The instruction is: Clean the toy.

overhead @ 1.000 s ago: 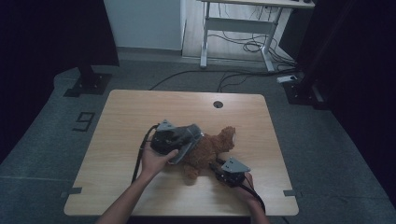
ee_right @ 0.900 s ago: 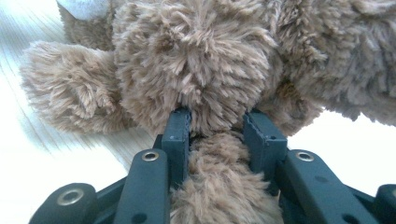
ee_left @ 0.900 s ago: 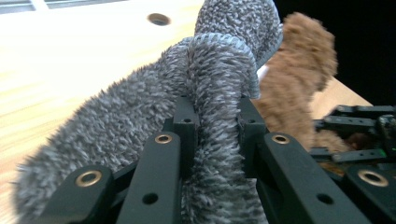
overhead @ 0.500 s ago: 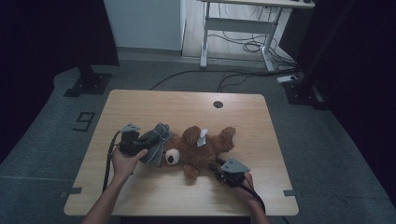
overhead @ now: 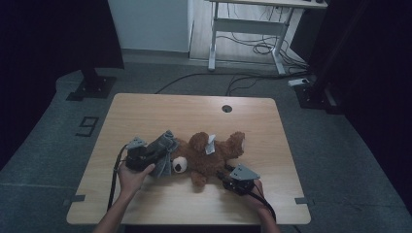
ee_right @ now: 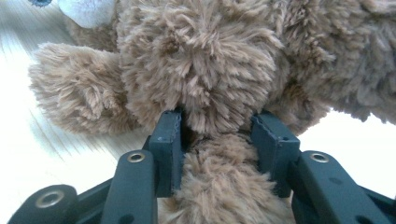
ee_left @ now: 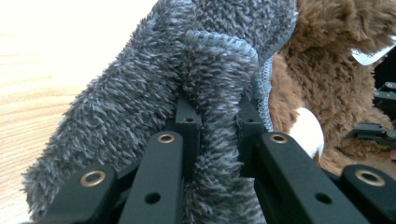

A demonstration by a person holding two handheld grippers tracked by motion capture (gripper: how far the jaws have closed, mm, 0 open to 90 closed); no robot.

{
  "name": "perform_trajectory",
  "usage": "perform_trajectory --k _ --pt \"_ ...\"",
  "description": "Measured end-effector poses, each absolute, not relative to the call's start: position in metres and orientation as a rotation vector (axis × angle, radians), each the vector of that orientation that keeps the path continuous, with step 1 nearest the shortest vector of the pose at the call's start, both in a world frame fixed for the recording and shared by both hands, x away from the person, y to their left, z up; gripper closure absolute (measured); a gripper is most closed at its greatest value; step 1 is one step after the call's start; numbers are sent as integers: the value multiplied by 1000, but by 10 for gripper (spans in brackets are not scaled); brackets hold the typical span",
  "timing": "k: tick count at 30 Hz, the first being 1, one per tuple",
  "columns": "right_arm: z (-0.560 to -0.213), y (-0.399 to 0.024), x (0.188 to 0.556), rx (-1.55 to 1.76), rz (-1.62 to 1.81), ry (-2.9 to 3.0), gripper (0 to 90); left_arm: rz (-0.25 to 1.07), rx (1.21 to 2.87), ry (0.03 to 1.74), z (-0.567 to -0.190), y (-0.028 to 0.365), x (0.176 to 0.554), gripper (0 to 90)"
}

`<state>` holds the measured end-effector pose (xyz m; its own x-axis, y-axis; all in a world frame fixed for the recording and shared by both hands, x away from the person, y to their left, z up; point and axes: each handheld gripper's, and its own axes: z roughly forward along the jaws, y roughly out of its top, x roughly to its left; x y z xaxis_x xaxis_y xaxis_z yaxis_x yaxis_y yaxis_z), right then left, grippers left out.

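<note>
1. High view: a brown teddy bear lies flat near the front middle of the wooden desk, its head toward the person's left, with a grey fleece cloth bunched against that head.
2. Left gripper: its fingers are nearly closed, pinching a thick fold of the grey cloth just beside the bear's muzzle.
3. Right gripper: its fingers clasp a plush limb of the bear; they have just been opening a little, with the limb between them and the pile touching both pads.
4. Handling, as I judge it: both things are light, soft and limp. The bear will sag and swing if lifted by one limb; the cloth will drape and stretch, not slide stiffly.
5. Where to hold: take the bear by a narrow limb or a seam, squeezing deep into the stuffing. Take the cloth by its stitched hem, which should resist slipping better than loose pile.
</note>
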<state>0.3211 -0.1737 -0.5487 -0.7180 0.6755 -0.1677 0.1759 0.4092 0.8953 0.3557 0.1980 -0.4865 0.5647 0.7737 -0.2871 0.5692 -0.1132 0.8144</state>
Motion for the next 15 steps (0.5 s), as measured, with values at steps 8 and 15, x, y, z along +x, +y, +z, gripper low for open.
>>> perform_trajectory --k 8,15 --pt "-543 -176 321 731 1297 2161 461 300 1808 1061 -497 196 340 779" --pt "-516 -185 321 722 1370 2117 414 251 1793 1066 -505 201 341 779"
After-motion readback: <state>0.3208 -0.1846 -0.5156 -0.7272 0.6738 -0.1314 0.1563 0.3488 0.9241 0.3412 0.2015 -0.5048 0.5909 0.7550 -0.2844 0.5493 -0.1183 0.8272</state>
